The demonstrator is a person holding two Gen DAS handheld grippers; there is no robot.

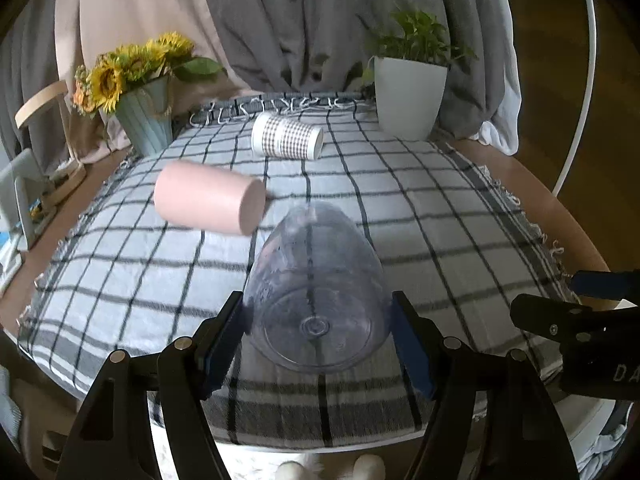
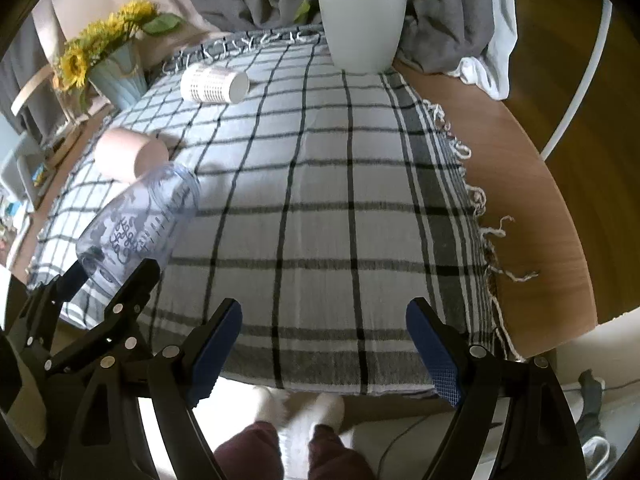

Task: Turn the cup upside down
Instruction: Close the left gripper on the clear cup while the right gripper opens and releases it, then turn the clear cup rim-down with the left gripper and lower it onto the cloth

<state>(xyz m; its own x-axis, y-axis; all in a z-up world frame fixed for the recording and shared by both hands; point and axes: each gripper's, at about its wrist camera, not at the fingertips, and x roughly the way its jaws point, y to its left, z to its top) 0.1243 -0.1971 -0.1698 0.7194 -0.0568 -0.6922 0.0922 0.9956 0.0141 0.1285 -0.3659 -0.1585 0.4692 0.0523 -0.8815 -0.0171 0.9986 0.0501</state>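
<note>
My left gripper is shut on a clear plastic cup, gripping it near its base, with the base toward the camera and the mouth pointing away over the checked cloth. The right wrist view shows the same cup tilted above the cloth at the left, held by the left gripper. A pink cup lies on its side just left of it. A white checked cup lies on its side farther back. My right gripper is open and empty over the table's near edge.
A checked cloth covers the round wooden table. A vase of sunflowers stands at the back left and a white plant pot at the back right. Grey curtains hang behind. The person's feet are below the table edge.
</note>
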